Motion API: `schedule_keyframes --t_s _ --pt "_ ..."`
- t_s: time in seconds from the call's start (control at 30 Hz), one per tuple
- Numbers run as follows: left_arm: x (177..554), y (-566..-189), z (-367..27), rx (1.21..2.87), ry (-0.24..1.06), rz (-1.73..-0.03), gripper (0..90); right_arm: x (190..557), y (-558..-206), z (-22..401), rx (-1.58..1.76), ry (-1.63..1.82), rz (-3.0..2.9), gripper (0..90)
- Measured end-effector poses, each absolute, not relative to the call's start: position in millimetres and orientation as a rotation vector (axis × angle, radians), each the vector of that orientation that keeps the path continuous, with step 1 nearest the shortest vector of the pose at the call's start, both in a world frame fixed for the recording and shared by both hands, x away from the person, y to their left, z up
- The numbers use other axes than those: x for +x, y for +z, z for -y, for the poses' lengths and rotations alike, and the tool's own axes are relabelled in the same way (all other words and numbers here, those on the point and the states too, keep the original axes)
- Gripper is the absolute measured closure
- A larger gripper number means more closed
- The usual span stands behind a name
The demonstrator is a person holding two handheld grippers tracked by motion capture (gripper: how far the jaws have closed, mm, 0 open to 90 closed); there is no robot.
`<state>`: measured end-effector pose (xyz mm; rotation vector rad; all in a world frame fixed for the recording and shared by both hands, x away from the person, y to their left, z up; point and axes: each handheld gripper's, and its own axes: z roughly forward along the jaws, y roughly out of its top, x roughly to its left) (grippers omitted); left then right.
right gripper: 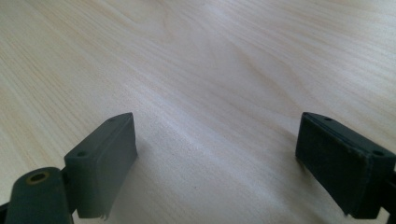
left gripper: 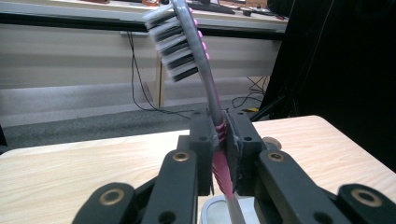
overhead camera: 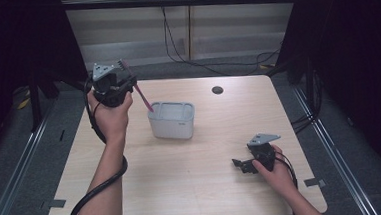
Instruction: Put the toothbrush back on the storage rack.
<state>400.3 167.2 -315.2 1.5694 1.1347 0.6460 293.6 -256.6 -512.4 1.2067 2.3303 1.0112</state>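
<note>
Left gripper point(overhead camera: 127, 86) raised above the table's far left part, jaws clamped tight on a pink and grey toothbrush point(overhead camera: 138, 93), pads pressing the ribbed pink section of the handle point(left gripper: 219, 135) just below the grey neck. Above the jaws, bristled head point(left gripper: 175, 44) tilted up and away; below them, the pink handle end slanting down toward the near rim of a white rectangular container point(overhead camera: 172, 119), tip at or just inside the opening, exact contact hard to tell. Likely light and stiff along the handle, with slight flex at the thin neck; smooth plastic, so probably prone to swivelling between flat pads if pinched at a single narrow spot. Ribbed grip zone the sensible place to hold, as now, well clear of the soft bristles. Not fragile, though liable to tip or bounce if let go high above the container. Container just beyond and below the left gripper, upright on the wooden table point(overhead camera: 218, 186), open at the top, interior pale and apparently empty apart from the handle end; a little of its rim point(left gripper: 210, 207) peeking out beneath the jaws in the left gripper view. Well apart, toward the near right side, right gripper point(overhead camera: 239, 165) low over the table, jaws spread wide with nothing between, bare wood point(right gripper: 215, 93) between its pads.
</note>
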Motion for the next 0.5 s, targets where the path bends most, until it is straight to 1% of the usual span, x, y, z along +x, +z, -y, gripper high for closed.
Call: schedule_keyframes --t_s 0.5 --pt "406 -330 -160 1.596 0.683 -1.123 81.9 294 -512 257 1.204 1.010 -2.332 11.8"
